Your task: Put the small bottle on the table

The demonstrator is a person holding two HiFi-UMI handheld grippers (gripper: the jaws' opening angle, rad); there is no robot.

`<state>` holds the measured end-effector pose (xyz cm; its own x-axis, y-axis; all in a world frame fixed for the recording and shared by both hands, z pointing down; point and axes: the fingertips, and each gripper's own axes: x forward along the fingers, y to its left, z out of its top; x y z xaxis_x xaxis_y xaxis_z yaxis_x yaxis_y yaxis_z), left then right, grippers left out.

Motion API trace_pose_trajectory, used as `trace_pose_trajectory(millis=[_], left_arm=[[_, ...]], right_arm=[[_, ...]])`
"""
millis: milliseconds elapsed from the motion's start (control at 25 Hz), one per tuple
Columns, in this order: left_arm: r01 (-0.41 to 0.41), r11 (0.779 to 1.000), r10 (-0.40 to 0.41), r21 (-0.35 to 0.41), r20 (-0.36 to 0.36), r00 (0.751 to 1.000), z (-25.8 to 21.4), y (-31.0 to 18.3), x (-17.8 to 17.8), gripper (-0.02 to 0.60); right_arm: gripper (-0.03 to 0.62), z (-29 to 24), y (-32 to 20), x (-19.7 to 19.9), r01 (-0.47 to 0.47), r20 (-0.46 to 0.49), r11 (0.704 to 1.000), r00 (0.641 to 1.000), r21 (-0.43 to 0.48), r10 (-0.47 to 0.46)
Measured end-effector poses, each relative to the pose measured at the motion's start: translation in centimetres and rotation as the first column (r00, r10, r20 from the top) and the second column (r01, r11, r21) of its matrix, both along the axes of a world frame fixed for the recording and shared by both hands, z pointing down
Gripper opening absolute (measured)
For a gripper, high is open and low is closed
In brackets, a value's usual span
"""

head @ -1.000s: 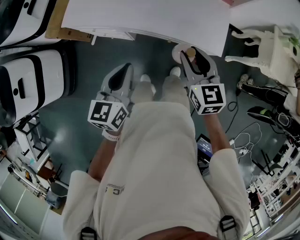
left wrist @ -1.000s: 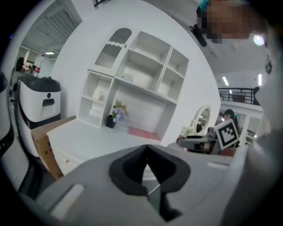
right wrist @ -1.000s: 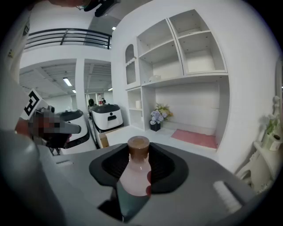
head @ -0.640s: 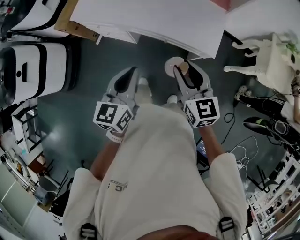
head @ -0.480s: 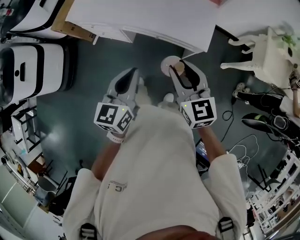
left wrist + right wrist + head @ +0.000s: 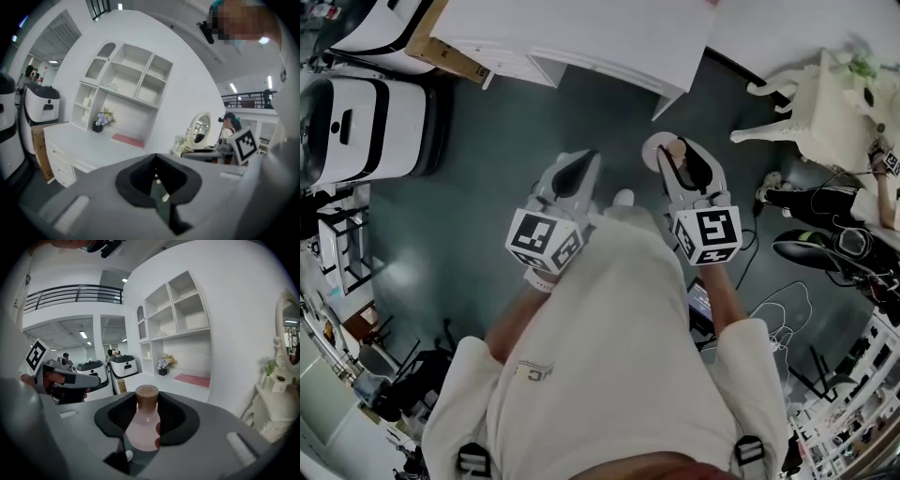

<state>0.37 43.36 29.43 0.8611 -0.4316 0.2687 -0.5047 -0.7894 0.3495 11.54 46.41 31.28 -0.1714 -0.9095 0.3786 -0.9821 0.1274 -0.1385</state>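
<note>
Gripping bottle [image 6: 143, 427] in closed right tool [image 6: 682, 159] for standing on worktop [image 6: 581, 33]; holding empty left tool [image 6: 156, 159] shut, aside.

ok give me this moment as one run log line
phase: carry | right claw: shut on small bottle | left claw: shut, empty | table: ahead, bottle not yet on it

The left gripper [image 6: 582, 165] is held out ahead of the torso, angled slightly downward. Its jaws are seen brought together, with nothing between them. The right gripper [image 6: 680, 155] is held beside it, not touching, and is likewise tilted. Its jaws are closed on the body of an upright small bottle [image 6: 142, 427]. The left forearm [image 6: 508, 319] and right forearm [image 6: 727, 292] are extended forward.
</note>
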Motion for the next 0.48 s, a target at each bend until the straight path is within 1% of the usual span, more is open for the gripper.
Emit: trace_pose_trajectory(millis=[200, 320, 480], left_arm=[[0.0, 0.999, -0.001, 0.033, 0.023, 1.0, -1.0, 0.8, 0.3, 0.002], [-0.001, 0.999, -0.001, 0.049, 0.034, 0.999, -1.5, -0.3, 0.7, 0.002], [0.027, 0.999, -0.028, 0.036, 0.034, 0.999, -0.4, -1.9, 1.2, 0.002]], right_arm=[[0.14, -0.8, 1.5, 1.0, -0.002, 0.0, 1.0, 1.0, 0.024, 0.002], [0.14, -1.4, 0.3, 1.5, 0.006, 0.019, 0.999, 1.0, 0.051, -0.007], [0.14, -1.1, -1.8, 2.3, 0.023, 0.031, 0.998, 0.999, 0.065, -0.025]])
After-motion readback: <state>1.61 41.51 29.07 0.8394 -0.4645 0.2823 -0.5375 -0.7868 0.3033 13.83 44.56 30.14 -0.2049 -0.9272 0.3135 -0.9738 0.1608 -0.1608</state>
